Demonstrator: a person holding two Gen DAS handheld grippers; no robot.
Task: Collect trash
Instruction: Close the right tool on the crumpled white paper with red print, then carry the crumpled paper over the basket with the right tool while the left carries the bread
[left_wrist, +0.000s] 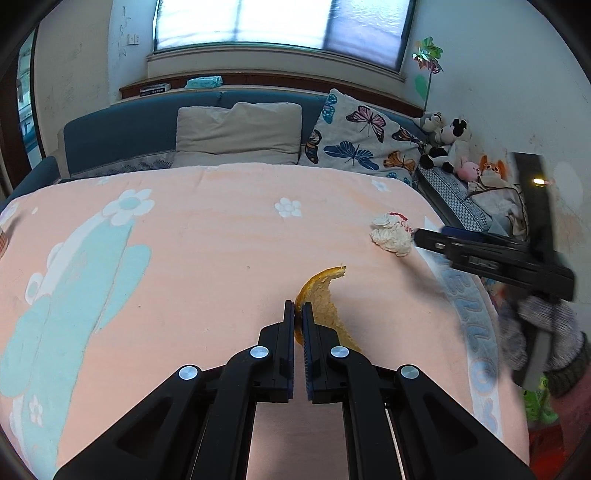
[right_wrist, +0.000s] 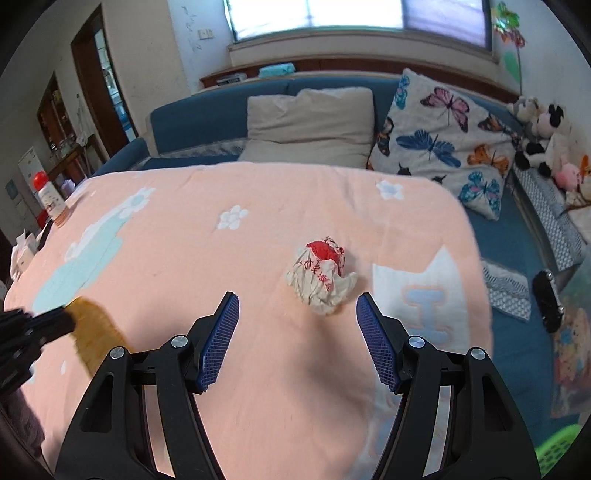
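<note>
A curved yellow fruit peel (left_wrist: 325, 299) lies on the pink bed blanket (left_wrist: 207, 243). My left gripper (left_wrist: 298, 312) is shut on the peel's near edge. The peel appears blurred at the left in the right wrist view (right_wrist: 92, 325). A crumpled white and red wrapper (right_wrist: 320, 277) lies on the blanket just ahead of my right gripper (right_wrist: 297, 306), which is open and empty, with the jaws wide apart. In the left wrist view the wrapper (left_wrist: 392, 234) sits right at the tip of the right gripper (left_wrist: 419, 236).
Pillows (right_wrist: 314, 122) and a butterfly cushion (right_wrist: 443, 144) lie at the blue headboard. Plush toys (right_wrist: 546, 144) sit at the right. A green basket (right_wrist: 557, 448) shows at the lower right. A bottle with a red cap (right_wrist: 46, 195) stands at the left.
</note>
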